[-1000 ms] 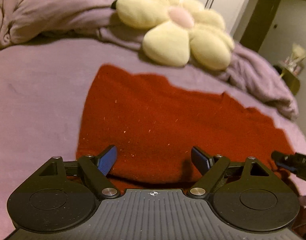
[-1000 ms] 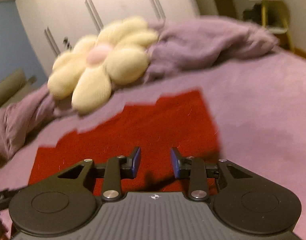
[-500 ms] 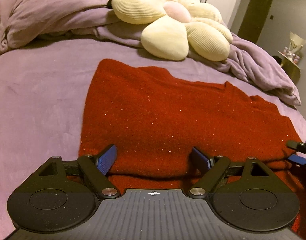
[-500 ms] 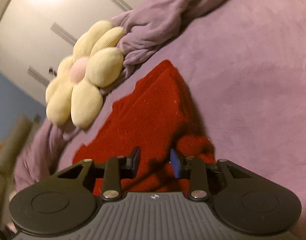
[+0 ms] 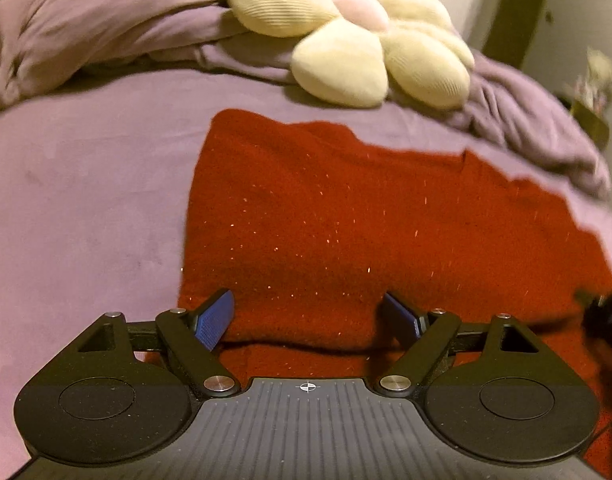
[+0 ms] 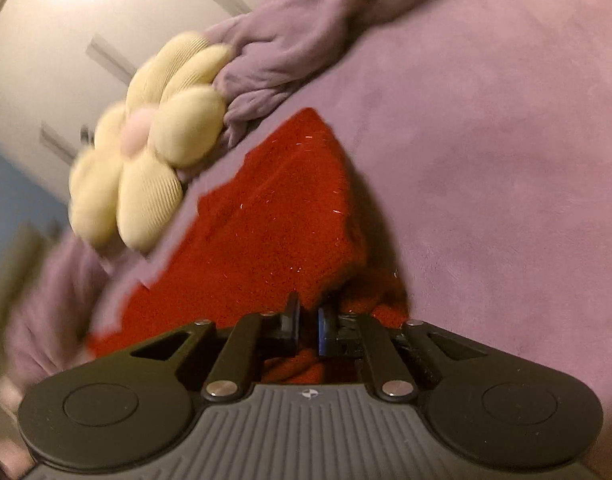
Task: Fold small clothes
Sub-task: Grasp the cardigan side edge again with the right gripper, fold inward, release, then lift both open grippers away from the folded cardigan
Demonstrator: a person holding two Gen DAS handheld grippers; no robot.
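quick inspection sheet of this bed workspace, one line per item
surface: purple bedspread, bare around the garment
job's things: red knit garment lying spread out, near right corner bunched up
clutter: cream flower cushion and a rumpled purple blanket at the far edge
grippers: left gripper open over the near hem, pads not pressing; right gripper has just closed, shut on the garment's corner
cables: nothing seen
surroundings: white wardrobe doors, a small side table, blurred

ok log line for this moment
left gripper: open over red garment | right gripper: shut on its edge | bed
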